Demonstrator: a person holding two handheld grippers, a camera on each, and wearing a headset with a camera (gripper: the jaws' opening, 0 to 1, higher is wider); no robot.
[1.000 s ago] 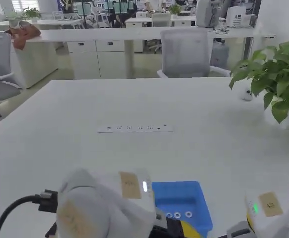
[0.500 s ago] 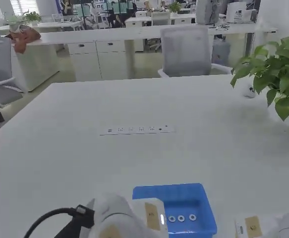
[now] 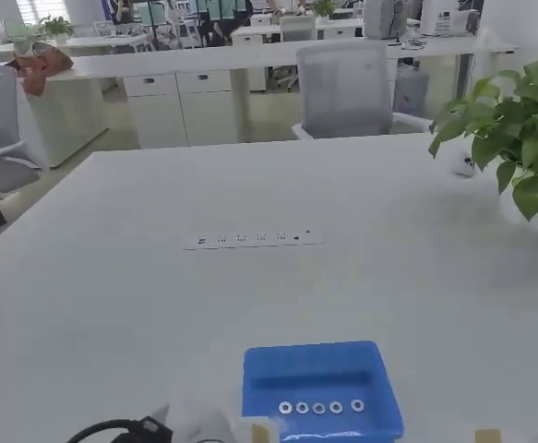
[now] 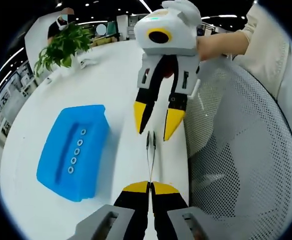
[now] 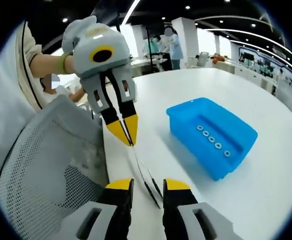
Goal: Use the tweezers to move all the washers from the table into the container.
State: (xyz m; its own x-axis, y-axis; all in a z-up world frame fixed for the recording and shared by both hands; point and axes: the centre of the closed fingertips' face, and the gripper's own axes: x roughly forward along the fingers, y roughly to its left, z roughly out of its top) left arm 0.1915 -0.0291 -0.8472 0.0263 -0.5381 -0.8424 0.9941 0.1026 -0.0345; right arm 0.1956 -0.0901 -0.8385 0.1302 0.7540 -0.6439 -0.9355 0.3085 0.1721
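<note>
The left gripper [image 4: 150,187] is clamped on one end of the tweezers [image 4: 150,155]; their free tips reach between the spread-apart jaws of the right gripper [image 5: 147,187], which faces it and grips nothing. Just beyond, on the white table [image 3: 112,305], the blue container [image 3: 310,363] holds five washers [image 3: 319,407] in a row. Farther off lie a power strip [image 3: 253,240], then a chair [image 3: 347,88] and plant [image 3: 513,138].

My head view cuts a blurred gripper [image 3: 209,426] off at the bottom edge. The tweezers' [image 4: 150,150] rear end hides between the left gripper's [image 4: 149,187] closed fingers [image 4: 135,190].
</note>
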